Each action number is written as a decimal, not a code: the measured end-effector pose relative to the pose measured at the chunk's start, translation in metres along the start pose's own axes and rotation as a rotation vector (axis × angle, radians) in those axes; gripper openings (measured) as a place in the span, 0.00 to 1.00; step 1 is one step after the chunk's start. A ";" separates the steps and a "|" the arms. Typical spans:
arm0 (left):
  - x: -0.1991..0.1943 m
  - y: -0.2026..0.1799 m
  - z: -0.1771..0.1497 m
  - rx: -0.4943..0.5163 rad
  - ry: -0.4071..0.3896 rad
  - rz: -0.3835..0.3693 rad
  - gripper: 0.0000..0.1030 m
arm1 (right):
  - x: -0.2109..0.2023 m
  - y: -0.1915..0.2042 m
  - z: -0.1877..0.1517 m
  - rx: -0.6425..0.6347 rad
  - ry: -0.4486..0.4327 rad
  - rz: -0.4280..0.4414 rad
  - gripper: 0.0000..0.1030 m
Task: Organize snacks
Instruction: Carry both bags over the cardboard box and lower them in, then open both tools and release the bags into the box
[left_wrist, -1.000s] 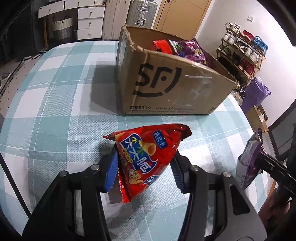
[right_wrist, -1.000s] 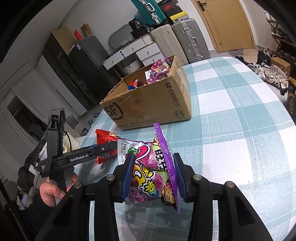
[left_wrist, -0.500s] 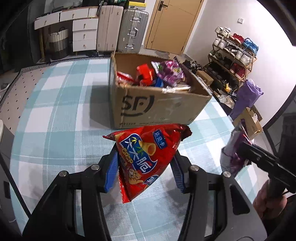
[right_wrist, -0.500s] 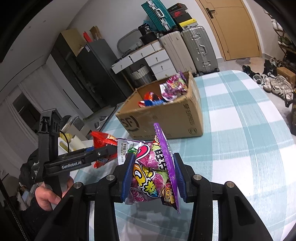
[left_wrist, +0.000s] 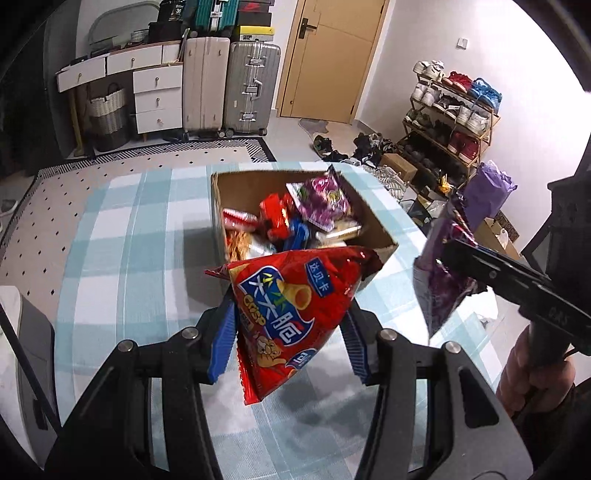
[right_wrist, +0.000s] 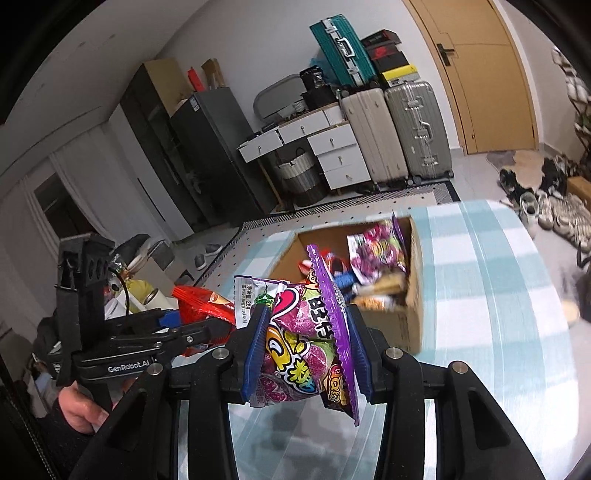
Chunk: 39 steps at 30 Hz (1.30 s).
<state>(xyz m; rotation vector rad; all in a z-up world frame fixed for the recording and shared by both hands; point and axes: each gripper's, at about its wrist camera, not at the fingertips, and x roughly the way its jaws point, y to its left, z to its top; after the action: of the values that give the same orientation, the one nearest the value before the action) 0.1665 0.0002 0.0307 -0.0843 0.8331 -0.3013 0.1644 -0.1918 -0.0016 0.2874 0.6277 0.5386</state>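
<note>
My left gripper (left_wrist: 290, 339) is shut on a red crisp bag (left_wrist: 291, 310) and holds it high above the checked table, in front of the open cardboard box (left_wrist: 380, 236). My right gripper (right_wrist: 306, 354) is shut on a purple candy bag (right_wrist: 303, 343), also raised, in front of the same box (right_wrist: 413, 325). The box holds several snack packs (left_wrist: 321, 199). The right gripper with its purple bag (left_wrist: 443, 273) shows at the right of the left wrist view. The left gripper with its red bag (right_wrist: 203, 302) shows at the left of the right wrist view.
The table has a blue-and-white checked cloth (left_wrist: 122, 236). Suitcases (left_wrist: 251, 85), white drawers (left_wrist: 155, 96) and a door (left_wrist: 332, 55) stand beyond it. A shoe rack (left_wrist: 454, 110) and a purple bag (left_wrist: 487, 188) are at the right.
Both grippers have risen with their bags, so the views now look down into the box. Both bags stay held.
</note>
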 end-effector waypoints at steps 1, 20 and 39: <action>-0.002 0.000 0.005 -0.003 -0.002 -0.005 0.47 | 0.002 0.002 0.006 -0.011 -0.003 -0.003 0.41; 0.013 -0.010 0.097 0.033 -0.014 0.038 0.47 | 0.056 -0.006 0.084 -0.046 -0.004 -0.052 0.41; 0.139 0.022 0.124 0.005 0.151 0.035 0.68 | 0.125 -0.043 0.108 -0.018 0.032 -0.103 0.53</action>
<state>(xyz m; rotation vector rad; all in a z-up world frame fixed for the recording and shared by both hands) 0.3511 -0.0250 0.0099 -0.0423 0.9830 -0.2791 0.3332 -0.1675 0.0049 0.2284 0.6640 0.4509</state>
